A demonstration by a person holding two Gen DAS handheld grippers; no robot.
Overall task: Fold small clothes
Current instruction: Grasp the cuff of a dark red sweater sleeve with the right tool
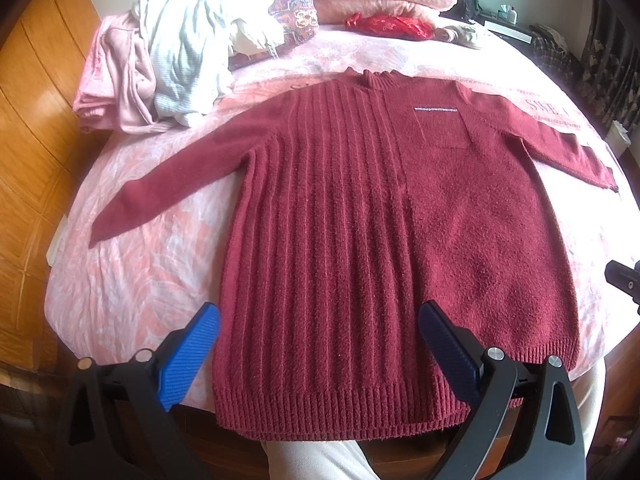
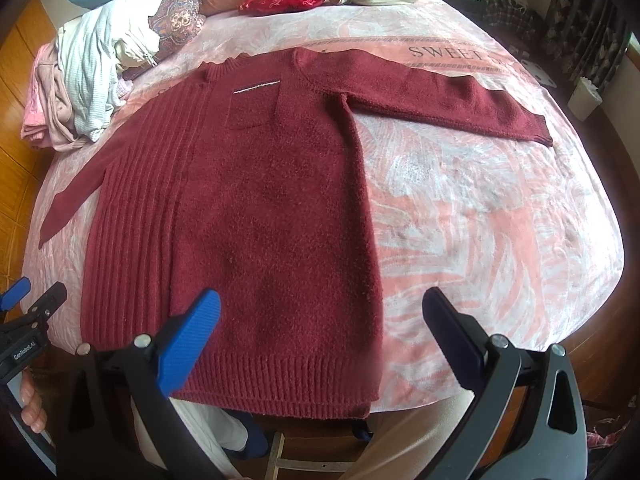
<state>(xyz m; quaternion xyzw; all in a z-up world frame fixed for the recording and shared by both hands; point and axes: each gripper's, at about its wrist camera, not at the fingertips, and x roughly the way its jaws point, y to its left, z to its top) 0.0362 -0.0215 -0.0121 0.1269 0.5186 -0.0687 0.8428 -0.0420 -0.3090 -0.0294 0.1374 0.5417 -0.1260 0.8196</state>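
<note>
Lying flat, front up, on the bed (image 2: 500,216), the sweater (image 1: 360,220) is running its long axis straight away from both grippers, hem nearest, collar far, both sleeves spread out sideways. Left gripper (image 1: 320,360) is hovering over the hem's left half with jaws wide and empty; right gripper (image 2: 320,344) is hovering over the hem's right corner, jaws also wide and empty. Left sleeve (image 1: 168,184) is lying nearer the left gripper, right sleeve (image 2: 440,96) well apart up and to the right of the right one. Judging: a sleeve fold-in is coming next, each sleeve falling to the gripper on its own side.
</note>
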